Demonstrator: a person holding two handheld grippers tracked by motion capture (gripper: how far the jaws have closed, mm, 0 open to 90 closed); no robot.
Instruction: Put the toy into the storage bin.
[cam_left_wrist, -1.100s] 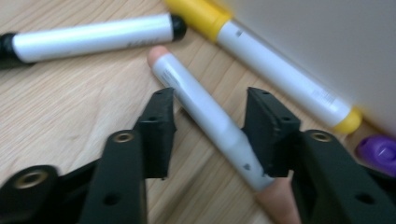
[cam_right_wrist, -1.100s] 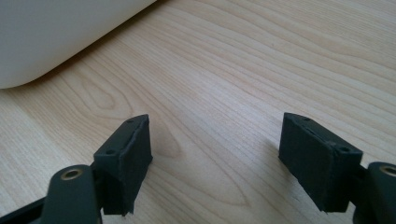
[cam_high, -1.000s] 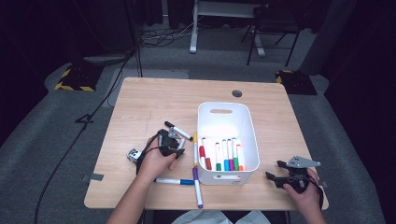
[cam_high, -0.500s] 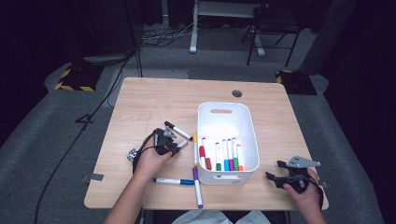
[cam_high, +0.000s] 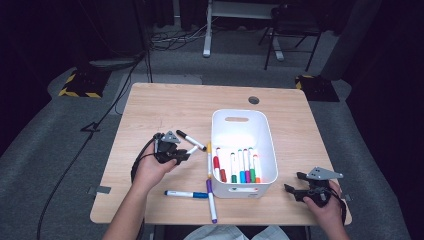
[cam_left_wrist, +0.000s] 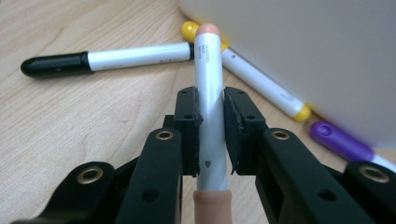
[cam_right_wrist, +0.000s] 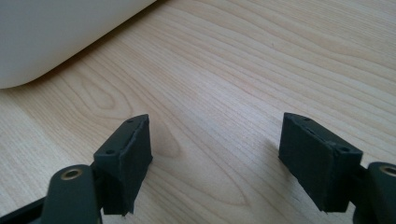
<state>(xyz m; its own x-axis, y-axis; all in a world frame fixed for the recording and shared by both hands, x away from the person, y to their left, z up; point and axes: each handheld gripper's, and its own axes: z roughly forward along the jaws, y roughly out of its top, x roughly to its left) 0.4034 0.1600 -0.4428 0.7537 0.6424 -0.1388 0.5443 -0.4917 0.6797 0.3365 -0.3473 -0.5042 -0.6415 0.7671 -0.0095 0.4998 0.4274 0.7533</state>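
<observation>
Left gripper view: your left gripper (cam_left_wrist: 211, 133) is clenched on a white marker with peach-coloured caps (cam_left_wrist: 209, 107), its pads pressing both sides of the barrel, which runs straight out between the jaws. Beyond the tips lie a white marker with a black cap (cam_left_wrist: 102, 58) and a yellow-capped marker (cam_left_wrist: 261, 84) against the white plastic bin (cam_left_wrist: 317, 51). Your right gripper (cam_right_wrist: 215, 158) rests released above the bare wooden table (cam_right_wrist: 243, 93), the bin ahead to its left.

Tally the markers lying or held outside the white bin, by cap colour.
black marker: 1
yellow marker: 1
purple marker: 1
blue marker: 1
peach marker, held: 1
Total: 5
</observation>
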